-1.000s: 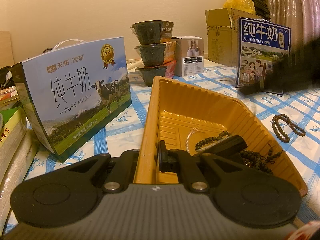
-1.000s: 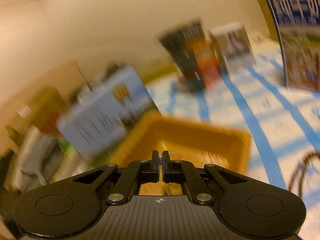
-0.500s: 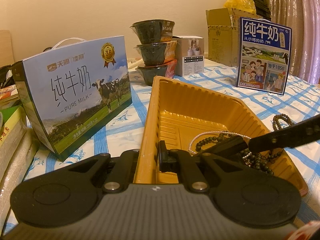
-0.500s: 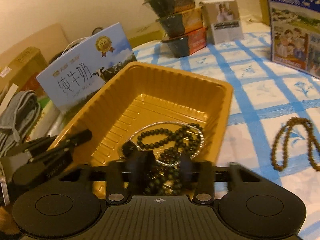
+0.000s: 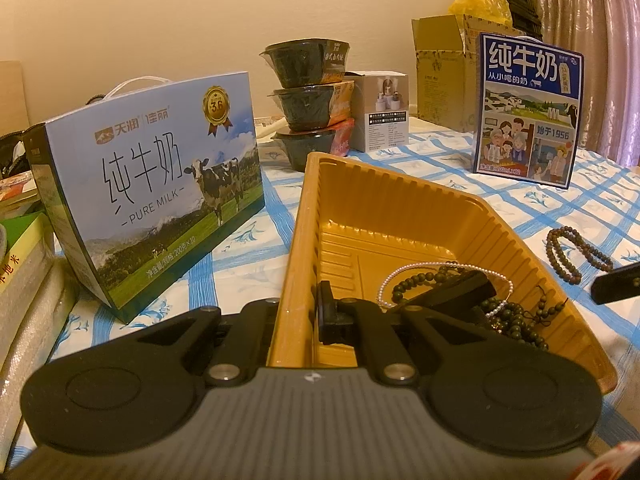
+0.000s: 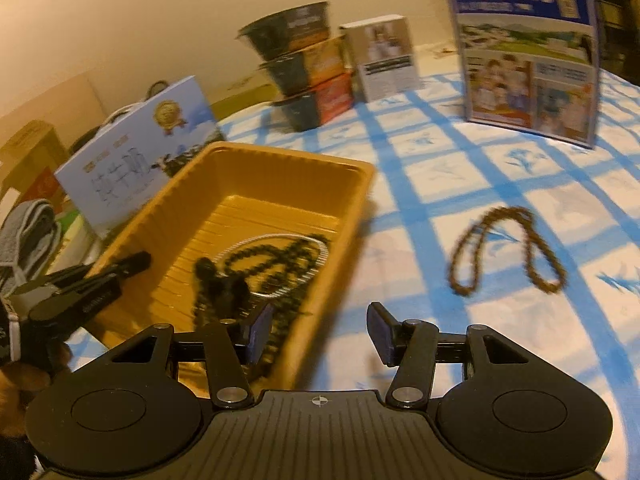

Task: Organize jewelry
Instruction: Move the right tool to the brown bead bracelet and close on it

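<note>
An orange plastic tray (image 5: 384,208) (image 6: 280,168) sits on the blue-checked tablecloth. In it lie dark bead strands (image 5: 516,320) (image 6: 276,264) and a thin pearl bracelet (image 5: 404,272) (image 6: 256,246). A brown bead bracelet (image 5: 576,248) (image 6: 508,248) lies on the cloth to the right of the tray. My left gripper (image 5: 304,312) is shut on the tray's near left wall. My right gripper (image 6: 318,334) is open and empty, just above the tray's right edge; one of its fingers shows at the right edge of the left wrist view (image 5: 616,284).
A light blue milk carton (image 5: 152,184) stands left of the tray. Stacked dark bowls (image 5: 312,100) and a small white box (image 5: 384,110) stand behind it. A dark blue milk box (image 5: 528,108) (image 6: 528,48) stands at the back right.
My right gripper swung down over the tray, opened and let the pearl bracelet fall in with the dark beads, then moved right. The left gripper has not moved.
</note>
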Available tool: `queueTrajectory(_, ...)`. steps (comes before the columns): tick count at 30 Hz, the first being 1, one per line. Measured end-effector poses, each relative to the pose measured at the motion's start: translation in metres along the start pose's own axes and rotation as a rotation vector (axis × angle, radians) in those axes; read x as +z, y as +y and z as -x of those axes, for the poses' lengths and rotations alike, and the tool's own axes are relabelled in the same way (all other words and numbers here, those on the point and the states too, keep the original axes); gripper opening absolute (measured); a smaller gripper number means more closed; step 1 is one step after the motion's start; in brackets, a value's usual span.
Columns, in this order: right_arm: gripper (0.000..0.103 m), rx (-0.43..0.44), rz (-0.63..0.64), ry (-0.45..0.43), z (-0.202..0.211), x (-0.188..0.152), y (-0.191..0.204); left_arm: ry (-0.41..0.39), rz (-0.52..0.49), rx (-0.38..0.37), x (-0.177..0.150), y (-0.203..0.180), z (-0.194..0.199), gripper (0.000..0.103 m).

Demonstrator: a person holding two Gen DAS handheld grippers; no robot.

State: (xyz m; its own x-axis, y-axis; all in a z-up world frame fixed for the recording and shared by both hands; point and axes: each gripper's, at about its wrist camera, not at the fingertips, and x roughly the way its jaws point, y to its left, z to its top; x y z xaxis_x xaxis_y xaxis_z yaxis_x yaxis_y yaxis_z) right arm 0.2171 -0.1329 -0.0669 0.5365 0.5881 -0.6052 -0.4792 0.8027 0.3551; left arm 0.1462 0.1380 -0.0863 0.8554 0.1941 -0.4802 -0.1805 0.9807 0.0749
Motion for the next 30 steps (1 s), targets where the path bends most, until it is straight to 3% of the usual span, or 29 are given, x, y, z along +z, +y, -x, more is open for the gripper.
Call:
queueTrajectory(17,0.053,-0.239,-0.028,0.003,0.022,-0.013,-0.073,0.002,-0.011,0.005,0.000,-0.001,-0.001,0.006)
queueTrajectory(30,0.053,-0.303,0.009,0.001,0.017,-0.009,-0.095,0.002,-0.012,0.004,0.000,-0.001,-0.001,0.006)
